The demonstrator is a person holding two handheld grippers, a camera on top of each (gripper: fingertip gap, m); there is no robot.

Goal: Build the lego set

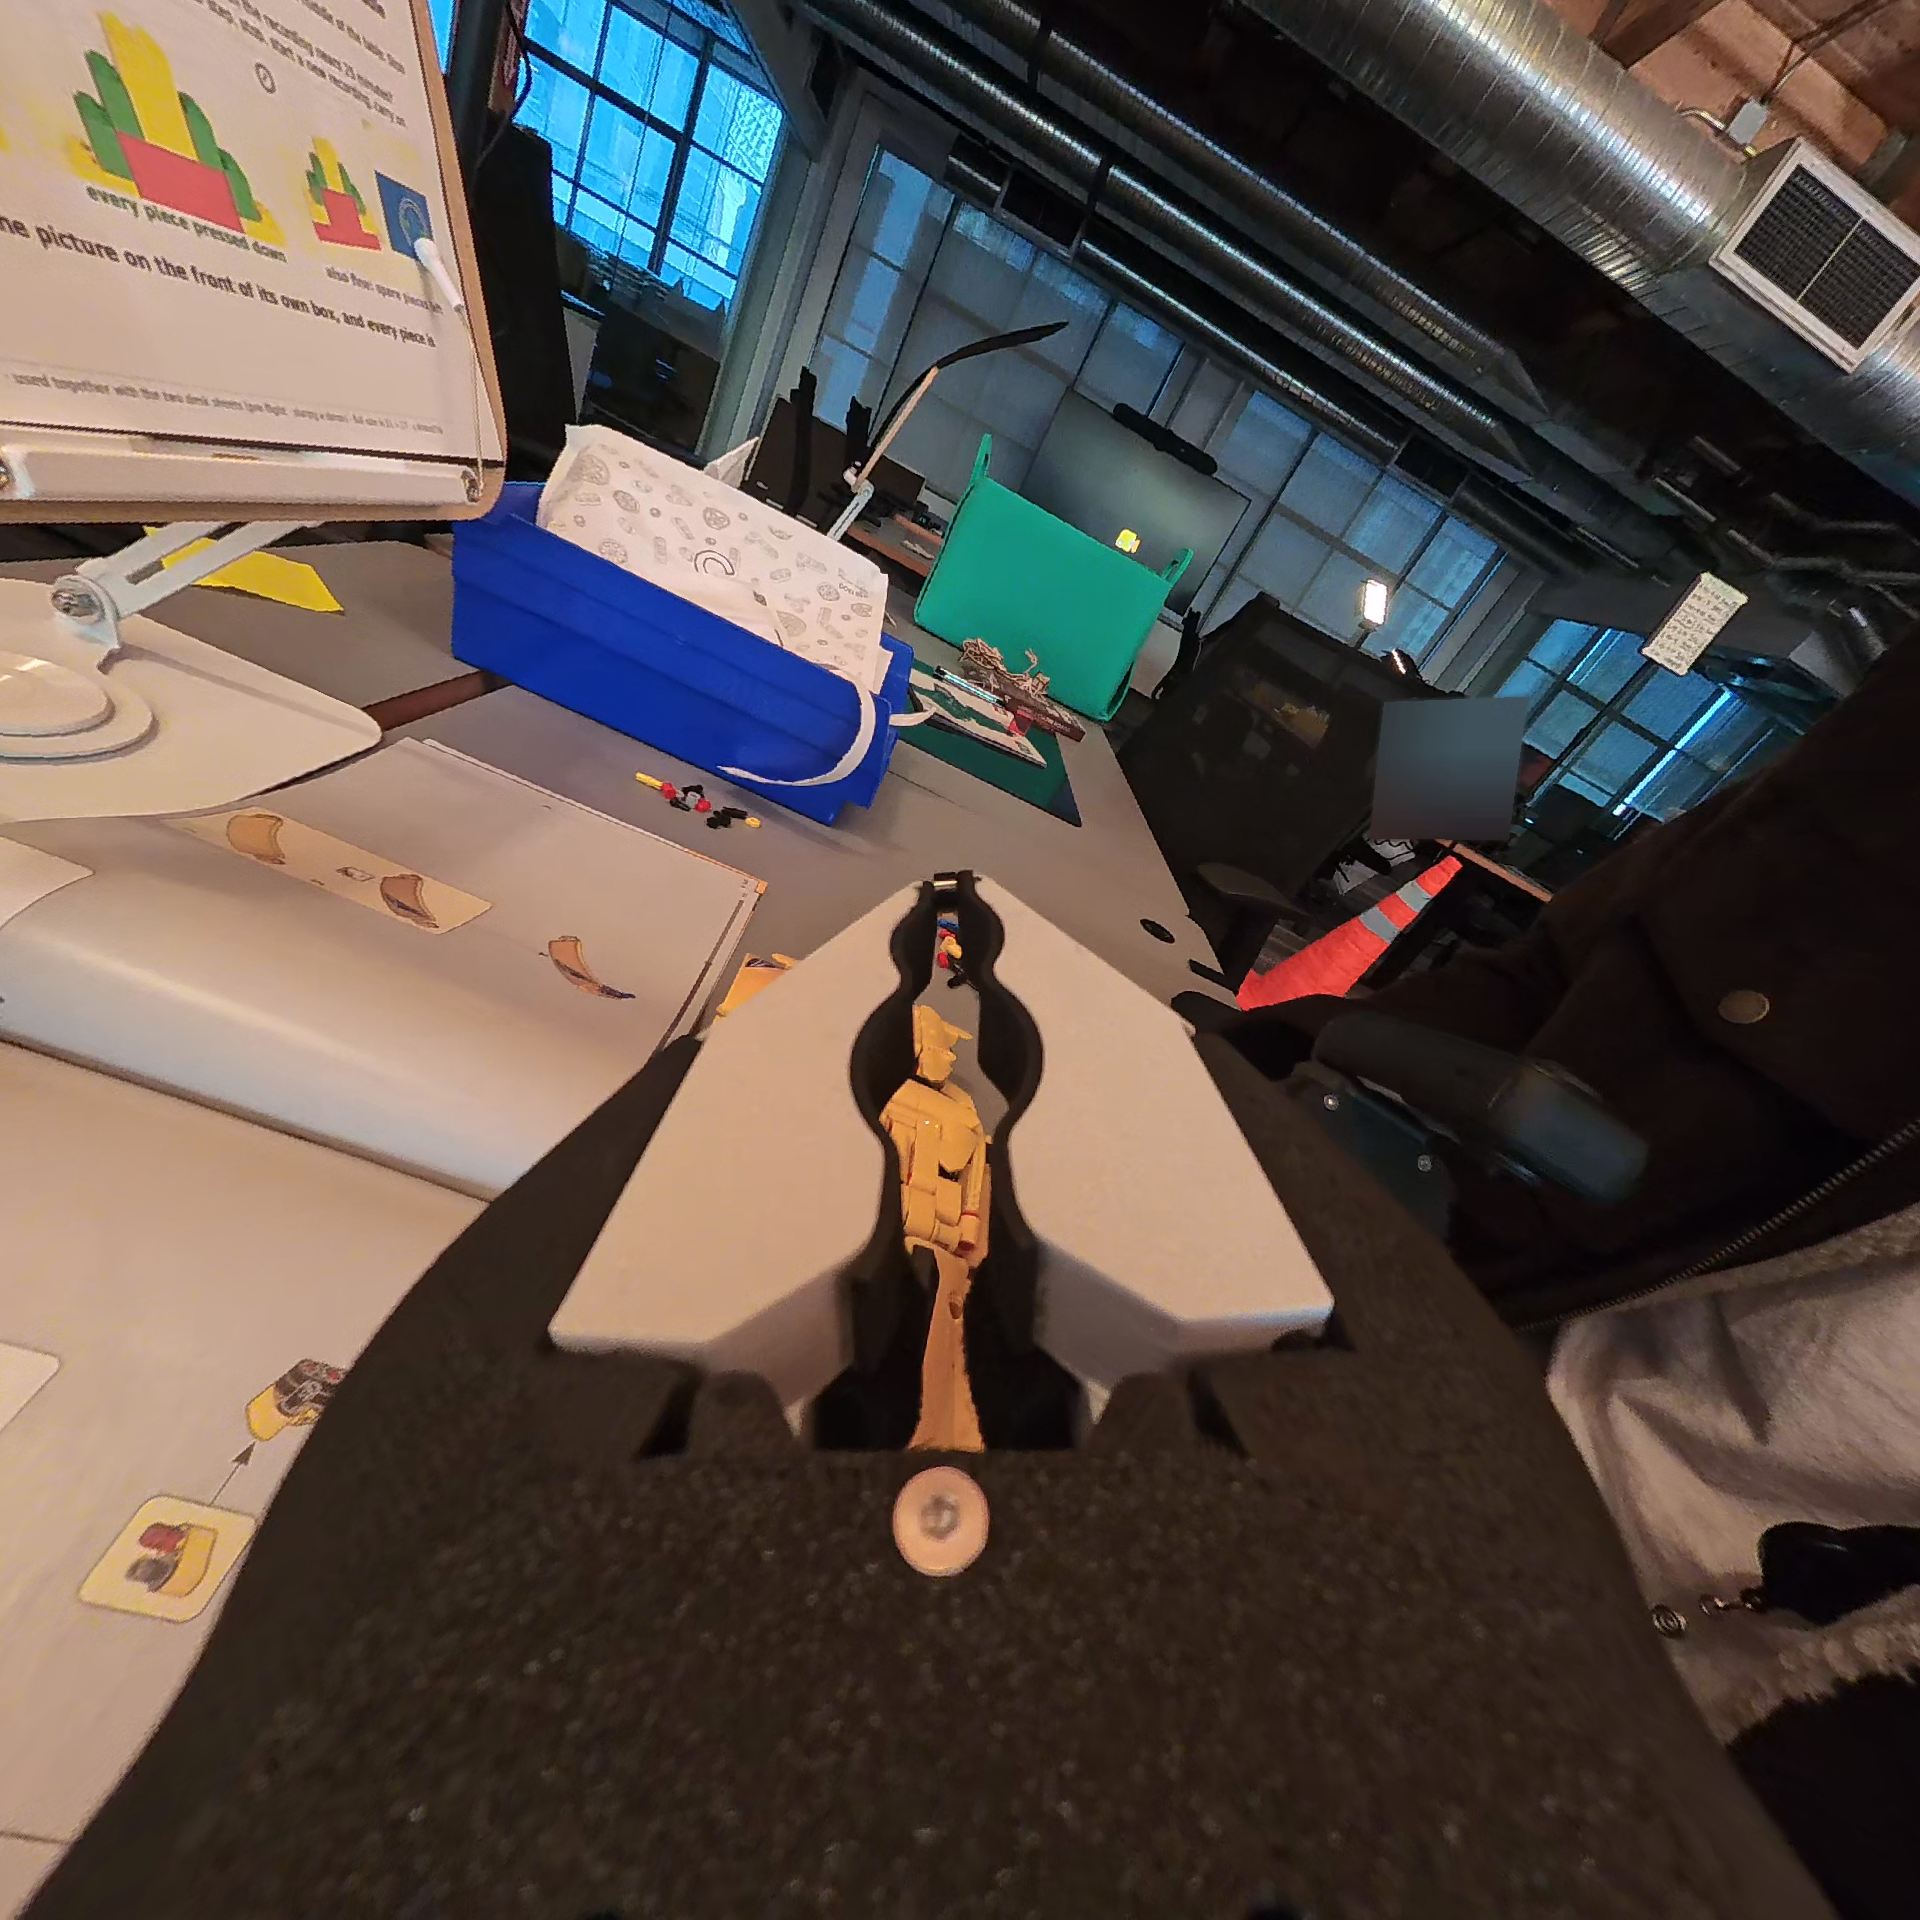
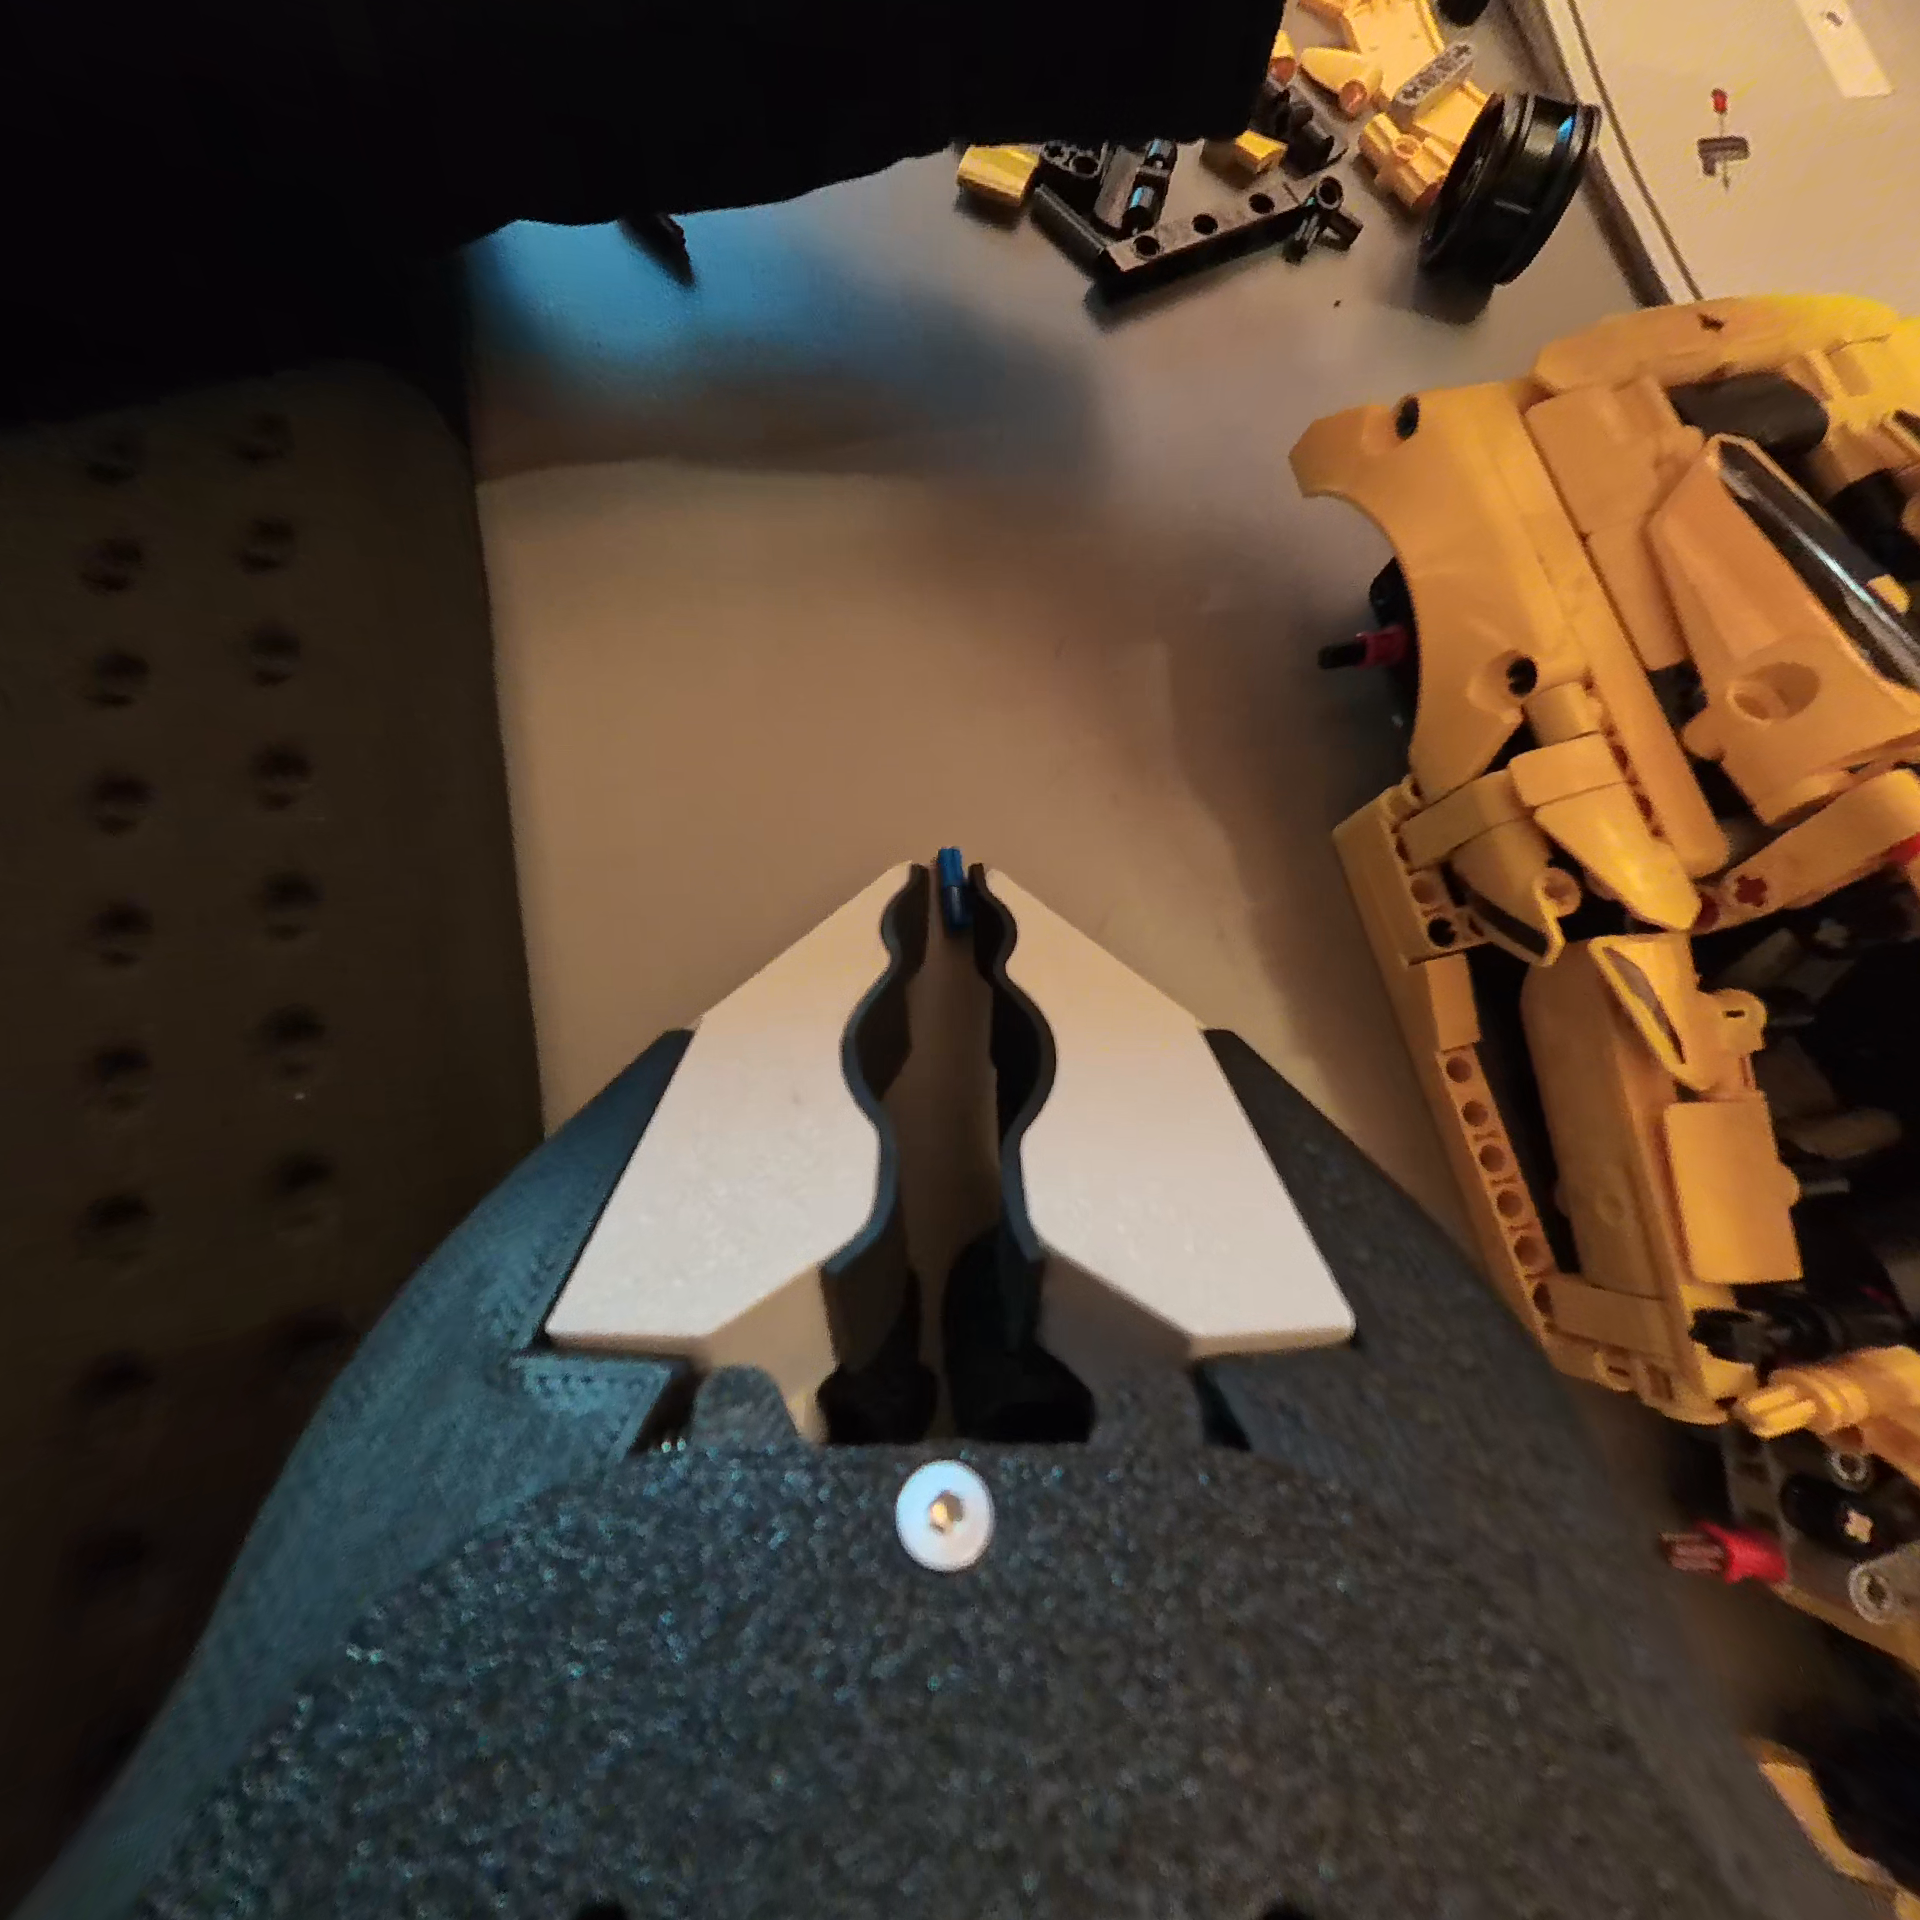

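Bare grey tabletop [image 2: 831, 644] lies open ahead of the right gripper [image 2: 951, 883], which pinches a small blue pin [image 2: 950, 881] at its tips, the yellow lego car [image 2: 1642, 831] just to its right, while the left gripper [image 1: 951, 883] nips a tiny dark piece [image 1: 948, 882].

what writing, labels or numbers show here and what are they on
Instruction sheet on the stand: printed lines beside coloured brick pictures; legible, wording not repeated here.
White paper in the blue bin: print too small to read.
Wall sheet: too small to read.
Right wrist view: none.
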